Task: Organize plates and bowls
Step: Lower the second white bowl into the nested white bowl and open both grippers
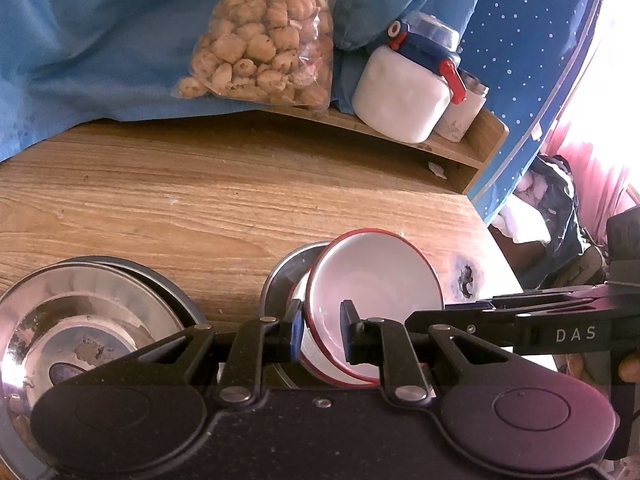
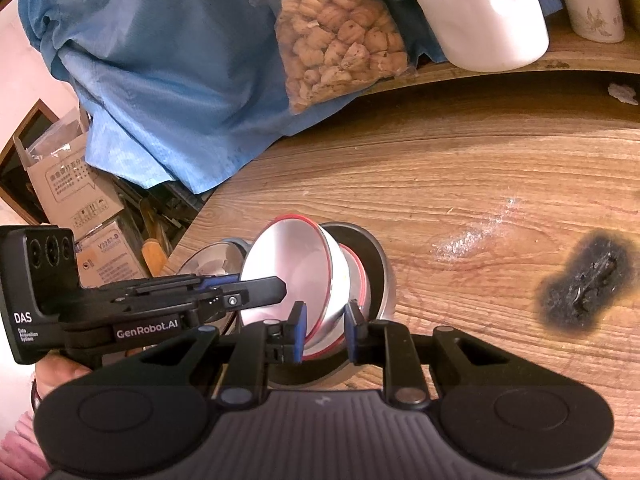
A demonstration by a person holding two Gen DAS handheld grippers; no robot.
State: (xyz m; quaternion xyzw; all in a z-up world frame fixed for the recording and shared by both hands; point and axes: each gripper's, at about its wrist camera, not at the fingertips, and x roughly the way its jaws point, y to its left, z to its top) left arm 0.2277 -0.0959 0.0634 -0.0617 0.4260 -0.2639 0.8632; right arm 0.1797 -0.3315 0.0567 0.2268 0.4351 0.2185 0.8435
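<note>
Status: mid-stack, not finished. White red-rimmed bowl (image 1: 376,280) is tilted on edge over a second red-rimmed bowl (image 2: 356,276), which sits on a steel plate (image 1: 288,268) on the wooden table (image 1: 200,200). Both grippers are on that one tilted bowl.

Left gripper (image 1: 322,330): jaws narrow, straddling the near rim, one pad outside the wall and one inside. Looks clamped on the rim, though contact on the inner pad isn't fully clear. Right gripper (image 2: 326,332): also narrow, jaws either side of the bowl's lower wall; the left pad touches, the right one shows a thin gap, so I can't tell if it's truly gripping.

Done, as far as it shows: one bowl already on the plate, and a separate pile of steel plates (image 1: 80,312) at the left table edge, at least two nested.

Left: seat the tilted bowl flat into the one below, let go with both. Whether the two piles get merged is a guess.

Risk: bowl is on edge and could slip if either side lets go early.

Background clutter (snack bag (image 1: 264,44), white jar (image 1: 404,92), burn mark (image 2: 588,284)) is well apart.
</note>
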